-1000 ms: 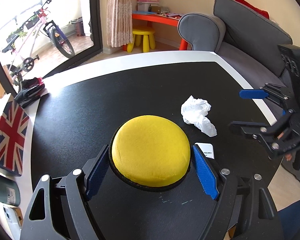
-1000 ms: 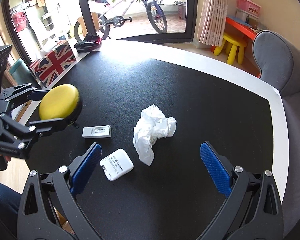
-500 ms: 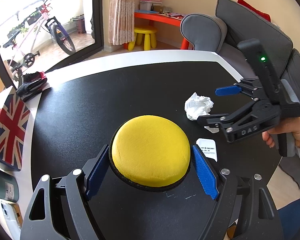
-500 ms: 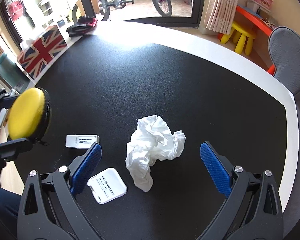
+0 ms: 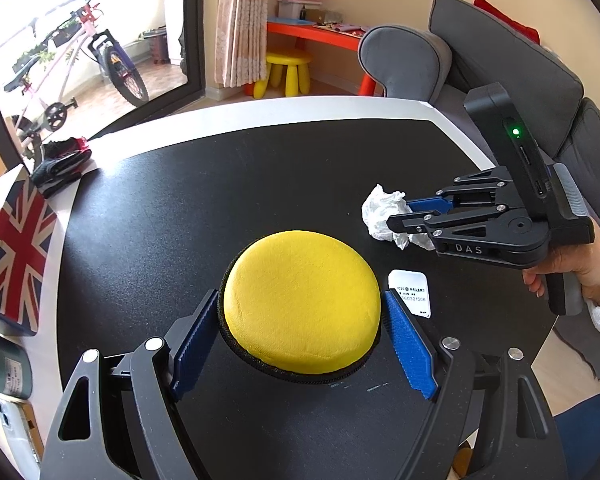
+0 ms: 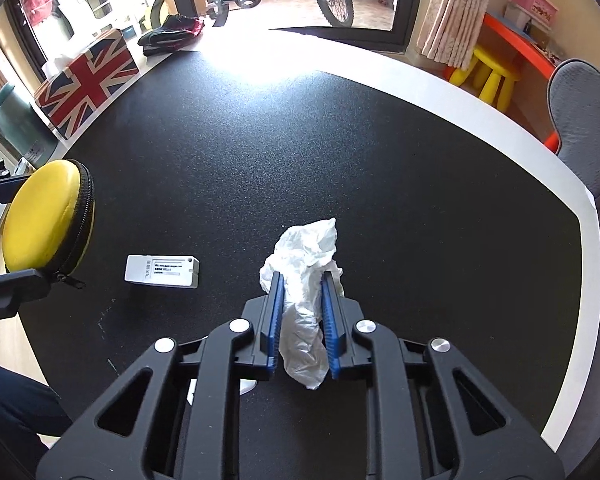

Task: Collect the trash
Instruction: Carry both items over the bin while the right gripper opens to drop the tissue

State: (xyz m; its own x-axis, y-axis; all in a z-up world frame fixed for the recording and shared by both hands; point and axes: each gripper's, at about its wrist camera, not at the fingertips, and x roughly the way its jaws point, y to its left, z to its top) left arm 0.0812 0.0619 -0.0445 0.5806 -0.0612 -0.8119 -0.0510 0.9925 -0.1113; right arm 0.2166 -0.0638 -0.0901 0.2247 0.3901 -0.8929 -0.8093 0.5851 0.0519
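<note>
A crumpled white tissue lies on the black table. My right gripper is shut on it, the blue pads pinching its middle; it also shows in the left wrist view with the tissue sticking out past the fingertips. My left gripper is shut on a round yellow zip case, held just above the table. The case also shows at the left of the right wrist view.
A white card lies right of the case. A white rectangular device lies left of the tissue. A Union Jack box and black gloves stand on the table's white rim. A grey sofa is on the right.
My right gripper moved forward over the tissue and closed on it. My left gripper stayed put holding the yellow case.
</note>
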